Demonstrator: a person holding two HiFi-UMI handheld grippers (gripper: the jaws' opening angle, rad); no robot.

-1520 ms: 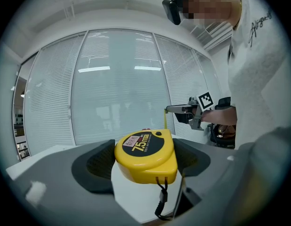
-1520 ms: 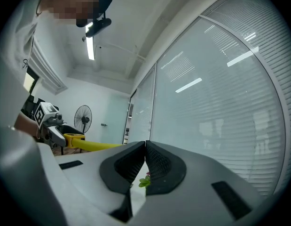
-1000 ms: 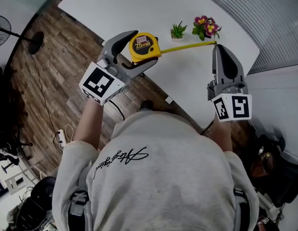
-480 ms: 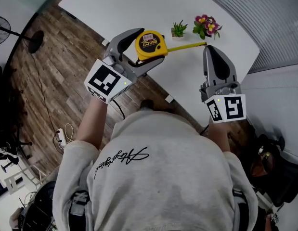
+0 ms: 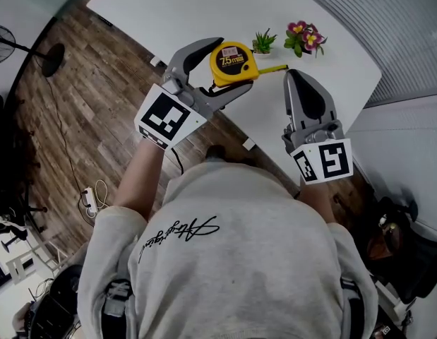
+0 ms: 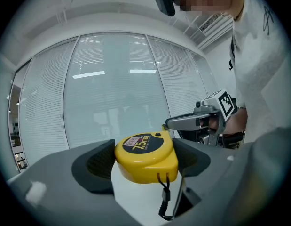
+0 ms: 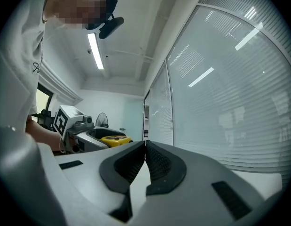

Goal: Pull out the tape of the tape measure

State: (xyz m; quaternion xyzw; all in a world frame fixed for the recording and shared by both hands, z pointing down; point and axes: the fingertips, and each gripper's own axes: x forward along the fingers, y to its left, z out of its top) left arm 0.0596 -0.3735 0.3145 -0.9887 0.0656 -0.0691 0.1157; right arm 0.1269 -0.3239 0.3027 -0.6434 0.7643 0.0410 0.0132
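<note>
My left gripper (image 5: pixel 229 66) is shut on a yellow tape measure (image 5: pixel 232 61), its pads pressing the case from both sides (image 6: pixel 146 157). A short yellow tape (image 5: pixel 271 68) runs from the case rightward to the tip of my right gripper (image 5: pixel 294 73). That gripper's jaws are closed tight (image 7: pixel 145 147), apparently pinching the tape's end, though the end itself is hidden between the pads. Both grippers hang above the near edge of the white table (image 5: pixel 169 13). The black wrist cord (image 6: pixel 165 199) dangles below the case.
Two small potted plants stand on the table beyond the grippers, a green one (image 5: pixel 261 44) and one with pink flowers (image 5: pixel 302 38). Wood floor lies left of the table, with a fan (image 5: pixel 6 41) at the far left. Glass walls with blinds surround the room.
The two grippers have come closer together: the left one carried the case right and farther from me, the right one moved left. The visible length of tape has shortened.
</note>
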